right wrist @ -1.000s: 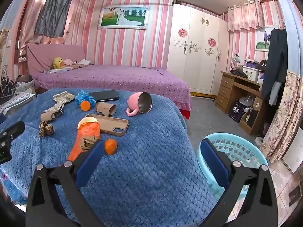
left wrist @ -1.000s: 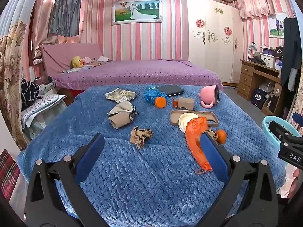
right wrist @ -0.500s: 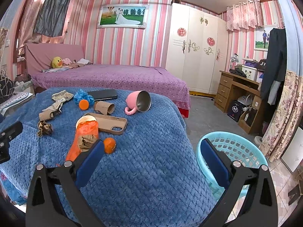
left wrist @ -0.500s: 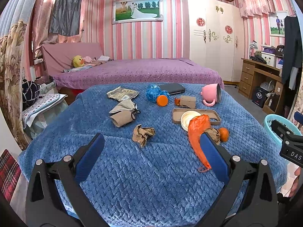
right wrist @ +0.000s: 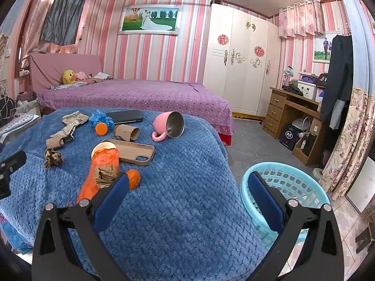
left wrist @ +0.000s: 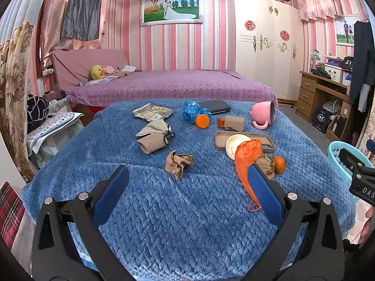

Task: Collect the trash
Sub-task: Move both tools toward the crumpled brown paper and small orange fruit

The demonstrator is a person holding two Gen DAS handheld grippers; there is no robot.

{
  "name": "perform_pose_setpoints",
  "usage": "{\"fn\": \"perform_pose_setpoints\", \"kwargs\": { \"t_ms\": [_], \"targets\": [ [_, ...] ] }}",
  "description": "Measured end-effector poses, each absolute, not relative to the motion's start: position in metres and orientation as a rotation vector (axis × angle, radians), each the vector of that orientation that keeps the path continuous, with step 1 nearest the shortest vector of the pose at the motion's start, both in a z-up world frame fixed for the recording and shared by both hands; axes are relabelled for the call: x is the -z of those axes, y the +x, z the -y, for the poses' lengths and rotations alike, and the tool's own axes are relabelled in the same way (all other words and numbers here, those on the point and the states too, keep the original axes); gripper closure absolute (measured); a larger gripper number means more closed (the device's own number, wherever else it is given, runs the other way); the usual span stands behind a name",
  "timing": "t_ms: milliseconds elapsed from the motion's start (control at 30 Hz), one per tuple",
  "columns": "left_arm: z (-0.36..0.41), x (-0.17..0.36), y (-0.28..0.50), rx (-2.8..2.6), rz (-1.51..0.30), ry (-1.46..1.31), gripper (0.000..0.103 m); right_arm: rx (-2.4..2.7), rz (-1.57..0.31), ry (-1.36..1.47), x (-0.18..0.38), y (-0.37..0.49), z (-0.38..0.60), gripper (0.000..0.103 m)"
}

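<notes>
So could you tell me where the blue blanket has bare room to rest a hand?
Bare: the near strip of blanket below the crumpled paper, and the right side between pink mug and basket. Crowded: around the phone case and orange bag.

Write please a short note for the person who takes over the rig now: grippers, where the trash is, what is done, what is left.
Left gripper: open, empty, over the near part of the blue blanket.
Right gripper: open, empty, between the blanket edge and the basket.
Trash, all on the blanket: paper wad, orange bag with a second wad against it, cardboard tubes, wrapper, blue plastic.
Done: nothing visible; no trash shows in the part of the basket in view.
Left: pick up each piece and drop it in the basket. Probably leave the mug, phone and phone case.
</notes>
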State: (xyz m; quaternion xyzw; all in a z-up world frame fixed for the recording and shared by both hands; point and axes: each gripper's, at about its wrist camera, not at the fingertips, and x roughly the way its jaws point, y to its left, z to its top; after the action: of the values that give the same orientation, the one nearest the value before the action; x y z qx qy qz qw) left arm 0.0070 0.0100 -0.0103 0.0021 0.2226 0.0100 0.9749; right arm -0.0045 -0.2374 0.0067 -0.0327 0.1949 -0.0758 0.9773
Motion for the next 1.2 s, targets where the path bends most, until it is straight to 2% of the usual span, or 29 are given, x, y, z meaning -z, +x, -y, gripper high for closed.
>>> {"fn": "perform_pose_setpoints", "kwargs": {
  "t_ms": [1200],
  "targets": [
    [-0.005,0.006,0.015,-0.014,-0.467,0.03,0.005,0.176,-0.391,-0.005,-0.009,0.0,0.253,0.004]
  ]
}}
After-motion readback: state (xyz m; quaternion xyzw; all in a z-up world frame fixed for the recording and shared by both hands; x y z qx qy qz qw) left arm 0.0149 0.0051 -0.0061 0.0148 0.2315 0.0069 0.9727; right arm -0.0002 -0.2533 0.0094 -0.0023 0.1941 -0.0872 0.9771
